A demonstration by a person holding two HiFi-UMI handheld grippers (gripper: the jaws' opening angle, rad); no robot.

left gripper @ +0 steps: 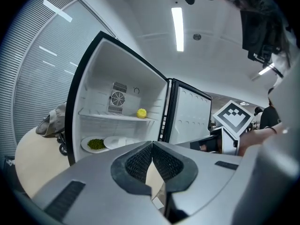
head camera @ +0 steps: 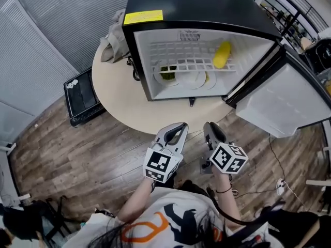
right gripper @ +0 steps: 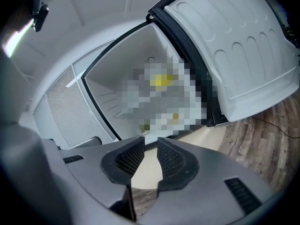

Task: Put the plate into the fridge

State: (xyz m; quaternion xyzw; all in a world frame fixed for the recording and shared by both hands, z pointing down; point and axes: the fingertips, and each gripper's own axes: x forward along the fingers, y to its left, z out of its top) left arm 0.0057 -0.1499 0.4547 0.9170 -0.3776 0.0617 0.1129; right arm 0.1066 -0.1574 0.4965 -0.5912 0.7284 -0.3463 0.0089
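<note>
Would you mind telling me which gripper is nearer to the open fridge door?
Right. The right gripper hangs just left of the fridge door; the left gripper is farther left, on the right gripper's far side.

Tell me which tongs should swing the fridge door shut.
Right, probably. The right tongs, empty, are on the side where the open door hangs; the left tongs are farther away. The plate already lies inside.

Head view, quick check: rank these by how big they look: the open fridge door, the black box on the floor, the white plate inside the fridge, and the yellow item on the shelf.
Largest to smallest:
1. fridge door
2. black box
3. white plate
4. yellow item
The door is nearer the camera than the rest, which inflates it.
</note>
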